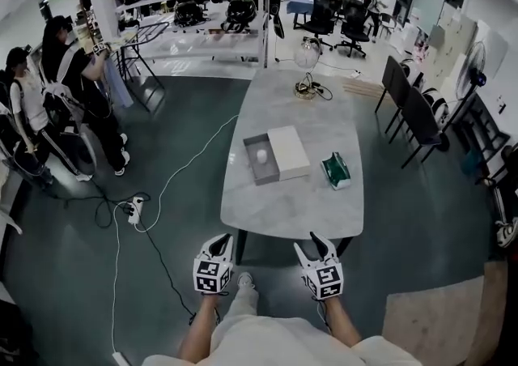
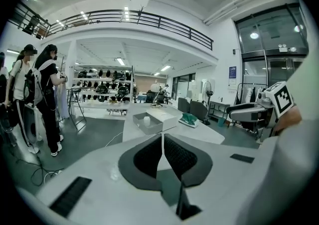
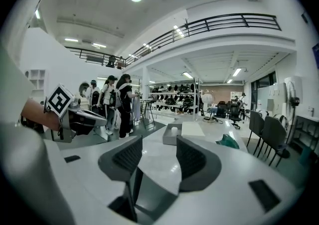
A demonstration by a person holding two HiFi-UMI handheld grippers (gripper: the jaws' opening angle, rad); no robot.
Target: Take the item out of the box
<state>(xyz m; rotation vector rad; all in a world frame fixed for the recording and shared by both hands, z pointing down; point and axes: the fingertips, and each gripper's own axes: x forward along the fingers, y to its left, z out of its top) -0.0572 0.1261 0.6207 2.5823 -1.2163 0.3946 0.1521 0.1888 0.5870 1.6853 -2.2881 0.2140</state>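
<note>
An open grey box [image 1: 257,168] sits mid-table on the grey table [image 1: 291,210], with its white lid [image 1: 288,152] lying beside it on the right. A small white item [image 1: 262,155] stands inside the box. Both grippers hover before the table's near edge, well short of the box. My left gripper [image 1: 224,238] is shut and empty; in its own view the left gripper [image 2: 163,138] points at the box [image 2: 151,125] and the item [image 2: 147,118]. My right gripper [image 1: 312,243] is open and empty; its view has the right gripper [image 3: 159,144] aimed at the box [image 3: 171,138] and item [image 3: 174,129].
A green packet [image 1: 336,170] lies right of the lid. A glass lamp with cable [image 1: 307,61] stands at the table's far end. Two people [image 1: 69,97] stand at left by a shelf rack [image 1: 202,8]. A power strip and cables [image 1: 133,210] lie on the floor. Black chairs [image 1: 417,113] stand at right.
</note>
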